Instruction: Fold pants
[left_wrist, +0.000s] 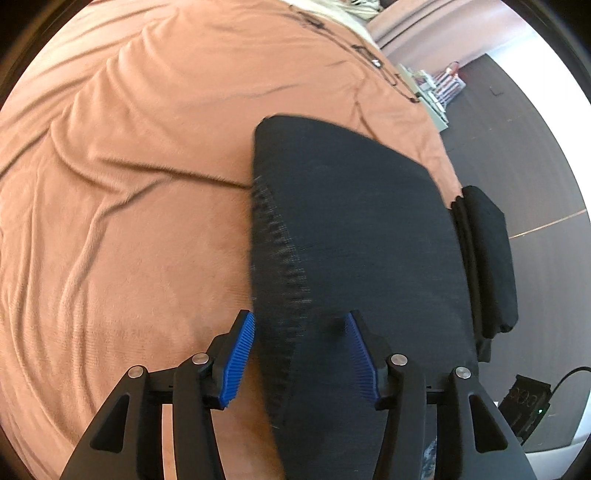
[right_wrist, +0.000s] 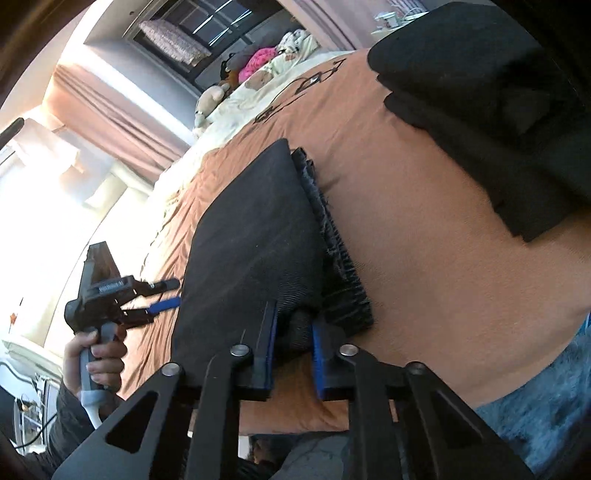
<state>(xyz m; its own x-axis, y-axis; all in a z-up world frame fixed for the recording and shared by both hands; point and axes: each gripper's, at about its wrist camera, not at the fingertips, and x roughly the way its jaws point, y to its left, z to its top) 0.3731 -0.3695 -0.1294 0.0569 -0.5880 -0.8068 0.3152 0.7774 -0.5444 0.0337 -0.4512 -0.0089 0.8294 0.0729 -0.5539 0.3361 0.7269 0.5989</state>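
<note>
Folded dark knit pants on rumpled rust-orange bedspread, ribbed waistband along one edge. Left claw spread over that edge; right claw pinching the pants' corner.

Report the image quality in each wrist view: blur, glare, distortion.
Left wrist view: strong fisheye bending with dark corners; the ribbed waistband edge of the dark folded pants is motion-smeared, while the orange bedspread is evenly lit. Right wrist view: the window side at left is blown out white, washing out the scene behind the left claw.

Orange bedspread, dark floor, pink curtains, bright window
</note>
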